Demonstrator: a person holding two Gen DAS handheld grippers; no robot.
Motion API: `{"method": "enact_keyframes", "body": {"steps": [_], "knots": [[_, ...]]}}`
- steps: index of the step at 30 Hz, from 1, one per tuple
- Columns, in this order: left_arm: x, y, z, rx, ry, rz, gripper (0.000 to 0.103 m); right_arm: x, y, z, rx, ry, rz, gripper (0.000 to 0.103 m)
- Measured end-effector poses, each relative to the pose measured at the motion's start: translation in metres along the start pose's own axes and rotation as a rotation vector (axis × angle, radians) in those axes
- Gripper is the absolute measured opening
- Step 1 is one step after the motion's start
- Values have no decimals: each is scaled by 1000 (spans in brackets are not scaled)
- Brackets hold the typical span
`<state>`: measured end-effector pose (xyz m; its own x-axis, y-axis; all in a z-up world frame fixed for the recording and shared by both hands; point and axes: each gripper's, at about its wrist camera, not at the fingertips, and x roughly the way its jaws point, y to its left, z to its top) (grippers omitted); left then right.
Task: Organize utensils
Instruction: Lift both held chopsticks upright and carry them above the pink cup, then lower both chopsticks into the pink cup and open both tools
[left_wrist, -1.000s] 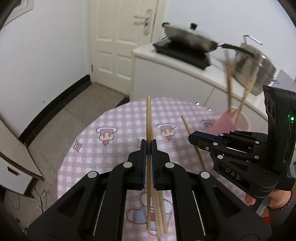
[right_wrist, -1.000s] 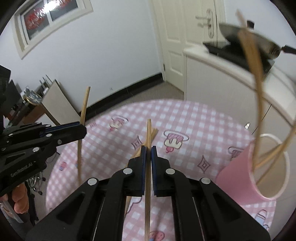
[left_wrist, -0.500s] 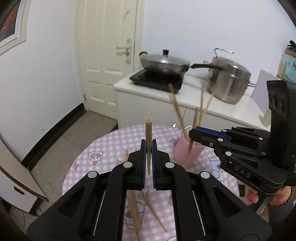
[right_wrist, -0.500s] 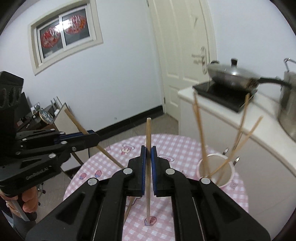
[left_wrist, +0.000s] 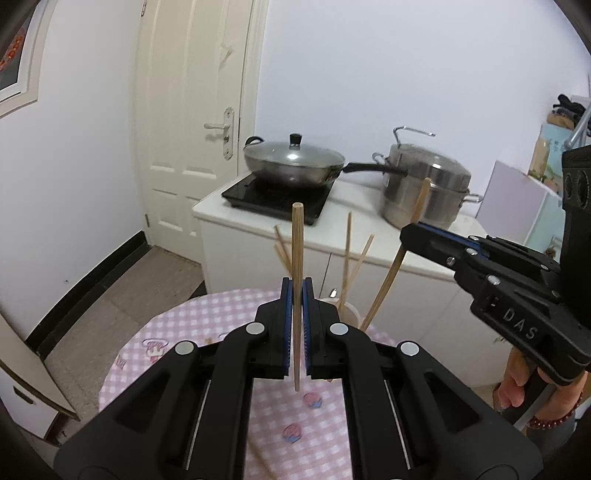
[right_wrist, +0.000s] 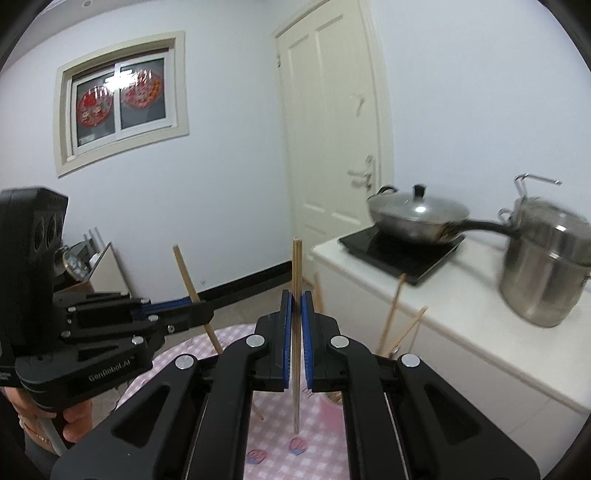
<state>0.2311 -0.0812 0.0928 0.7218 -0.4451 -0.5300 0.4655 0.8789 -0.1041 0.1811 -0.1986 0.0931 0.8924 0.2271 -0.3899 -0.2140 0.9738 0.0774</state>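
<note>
We see the desk (left_wrist: 177, 332) under both tongs. Cup (left_wrist: 351, 314) sits behind them, several chopsticks inside. Left tongs (left_wrist: 296, 291) pinch a chopstick (left_wrist: 297, 243) upright; right tongs (right_wrist: 296, 295) pinch a second chopstick (right_wrist: 296, 266), above the desk.

Even indoor light, fisheye-warped edges

The pink cylindrical utensil cup (left_wrist: 351, 314) was mostly hidden behind the left gripper (left_wrist: 296, 295), with only a pale sliver of rim showing. From the right wrist, the black gripper body covered nearly all of it. The lidded steel wok (right_wrist: 417, 218) and tall steel stockpot (right_wrist: 546, 273) were motion-blurred. The pink checked tablecloth (left_wrist: 207, 314) was largely covered.
</note>
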Motion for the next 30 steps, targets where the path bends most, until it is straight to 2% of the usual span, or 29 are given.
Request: {"method": "enact_keyframes", "body": {"steps": [6, 9, 16, 24, 30], "knots": [[14, -9, 14, -37, -29, -36, 5, -6, -12, 8, -15, -60, -63, 4], [26, -15, 21, -52, -53, -32, 5, -3, -16, 9, -25, -95, -102, 4], [45, -20, 21, -82, -108, -20, 5, 10, -27, 3, -22, -99, -118, 4], [78, -23, -2, -79, -72, -16, 5, 23, -37, -17, -3, -67, -127, 4], [88, -21, -19, -69, -37, -16, 5, 29, -44, -35, 20, -37, -125, 4]]}}
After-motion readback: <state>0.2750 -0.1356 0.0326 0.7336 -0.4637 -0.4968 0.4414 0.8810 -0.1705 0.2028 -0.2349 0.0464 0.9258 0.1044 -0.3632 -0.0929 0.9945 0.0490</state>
